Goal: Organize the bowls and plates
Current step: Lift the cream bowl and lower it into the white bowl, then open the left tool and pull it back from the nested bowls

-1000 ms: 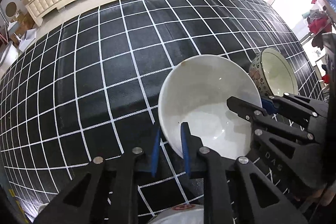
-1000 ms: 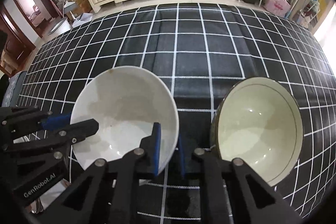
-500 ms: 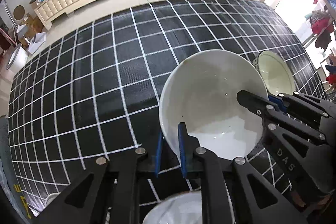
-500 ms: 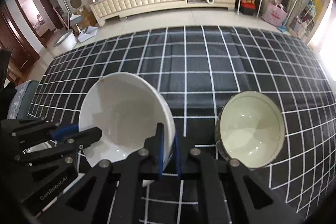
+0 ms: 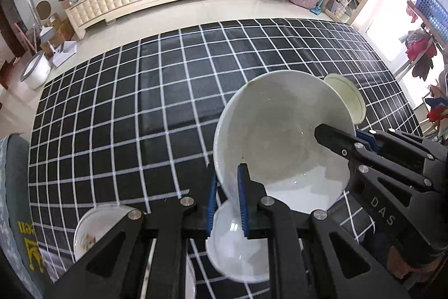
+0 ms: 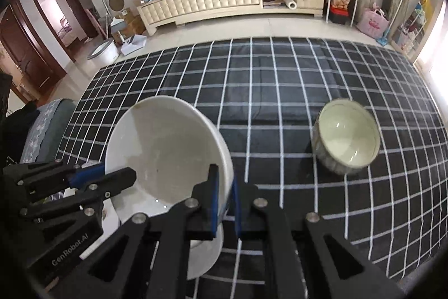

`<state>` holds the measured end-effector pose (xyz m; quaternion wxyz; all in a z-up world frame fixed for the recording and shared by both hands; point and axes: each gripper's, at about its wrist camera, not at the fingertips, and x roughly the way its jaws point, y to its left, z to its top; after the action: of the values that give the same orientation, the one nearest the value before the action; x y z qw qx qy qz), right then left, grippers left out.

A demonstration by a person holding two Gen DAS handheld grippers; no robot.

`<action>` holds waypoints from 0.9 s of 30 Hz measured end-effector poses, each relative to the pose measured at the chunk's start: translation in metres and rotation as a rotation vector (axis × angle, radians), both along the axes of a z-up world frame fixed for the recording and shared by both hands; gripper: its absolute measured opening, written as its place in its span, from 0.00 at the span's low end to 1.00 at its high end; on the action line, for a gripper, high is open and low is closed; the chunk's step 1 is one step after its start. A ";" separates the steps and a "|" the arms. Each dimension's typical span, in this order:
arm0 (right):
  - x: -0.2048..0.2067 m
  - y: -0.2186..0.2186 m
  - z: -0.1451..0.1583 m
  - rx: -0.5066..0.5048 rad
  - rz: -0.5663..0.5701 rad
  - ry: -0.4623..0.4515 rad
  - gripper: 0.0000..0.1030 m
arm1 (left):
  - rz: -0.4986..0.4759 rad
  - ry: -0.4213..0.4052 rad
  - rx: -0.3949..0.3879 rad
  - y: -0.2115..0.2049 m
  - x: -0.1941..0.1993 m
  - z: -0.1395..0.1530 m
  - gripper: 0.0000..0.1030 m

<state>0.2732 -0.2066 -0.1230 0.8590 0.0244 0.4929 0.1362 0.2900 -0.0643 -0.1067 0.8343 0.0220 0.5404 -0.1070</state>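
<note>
Both the left gripper (image 5: 226, 196) and the right gripper (image 6: 224, 199) are pinching the rim of the white bowl (image 5: 282, 142), holding it tilted above the checked tabletop (image 5: 140, 102), near the green bowl (image 6: 347, 140).

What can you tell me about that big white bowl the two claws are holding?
The big white bowl is plain, glossy and ceramic-looking, deep and round, empty apart from a few tiny dark specks inside. It is tilted and raised above the black checked tablecloth. The left claw pinches its rim on one side, the right claw on the other, each with one blue pad inside and one outside. Another white dish lies just below it.
</note>
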 end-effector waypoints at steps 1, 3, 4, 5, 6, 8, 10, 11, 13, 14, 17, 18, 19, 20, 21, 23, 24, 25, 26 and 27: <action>-0.004 0.002 -0.003 0.004 0.002 0.015 0.12 | 0.004 0.001 -0.001 0.001 -0.006 -0.001 0.12; -0.011 0.006 -0.008 0.007 0.005 0.032 0.12 | 0.013 0.007 -0.008 0.008 -0.017 -0.004 0.12; -0.014 0.008 -0.009 0.005 0.006 0.038 0.12 | 0.019 0.013 -0.010 0.011 -0.023 -0.006 0.12; -0.018 0.010 -0.011 0.003 0.007 0.042 0.12 | 0.023 0.018 -0.010 0.013 -0.029 -0.009 0.12; -0.021 0.012 -0.012 0.001 0.008 0.046 0.12 | 0.026 0.022 -0.011 0.015 -0.034 -0.012 0.12; -0.026 0.013 -0.018 0.001 -0.001 0.058 0.12 | 0.029 0.035 -0.014 0.017 -0.044 -0.016 0.12; -0.031 0.014 -0.023 0.000 -0.018 0.072 0.12 | 0.035 0.046 -0.018 0.021 -0.052 -0.020 0.12; -0.032 0.015 -0.027 -0.003 -0.026 0.083 0.12 | 0.039 0.051 -0.022 0.022 -0.055 -0.023 0.12; -0.038 0.016 -0.033 -0.006 -0.028 0.097 0.12 | 0.052 0.064 -0.034 0.026 -0.063 -0.030 0.12; -0.040 0.017 -0.035 -0.005 -0.026 0.103 0.12 | 0.059 0.069 -0.037 0.026 -0.068 -0.033 0.12; -0.043 0.016 -0.042 0.007 -0.031 0.126 0.12 | 0.082 0.092 -0.038 0.027 -0.075 -0.045 0.12; -0.044 0.015 -0.043 0.010 -0.034 0.130 0.12 | 0.084 0.101 -0.043 0.025 -0.074 -0.046 0.12; -0.044 0.015 -0.044 0.010 -0.037 0.130 0.12 | 0.086 0.109 -0.051 0.025 -0.074 -0.048 0.12; -0.044 0.017 -0.044 0.007 -0.037 0.129 0.12 | 0.088 0.116 -0.060 0.026 -0.076 -0.050 0.12; -0.043 0.017 -0.044 0.001 -0.038 0.130 0.12 | 0.088 0.119 -0.064 0.027 -0.076 -0.051 0.12; -0.042 0.017 -0.045 -0.002 -0.043 0.138 0.12 | 0.088 0.116 -0.061 0.026 -0.076 -0.051 0.12; -0.041 0.017 -0.047 0.000 -0.045 0.143 0.12 | 0.087 0.118 -0.060 0.026 -0.075 -0.051 0.12; -0.040 0.017 -0.049 0.001 -0.048 0.152 0.12 | 0.085 0.122 -0.059 0.026 -0.074 -0.052 0.12; -0.040 0.016 -0.050 0.002 -0.049 0.150 0.12 | 0.085 0.125 -0.058 0.026 -0.074 -0.053 0.12; -0.039 0.016 -0.050 0.000 -0.048 0.148 0.12 | 0.085 0.126 -0.057 0.025 -0.072 -0.054 0.12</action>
<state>0.2339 -0.1903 -0.1729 0.8232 0.0463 0.5544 0.1134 0.2176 -0.0391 -0.1608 0.8026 -0.0313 0.5892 -0.0880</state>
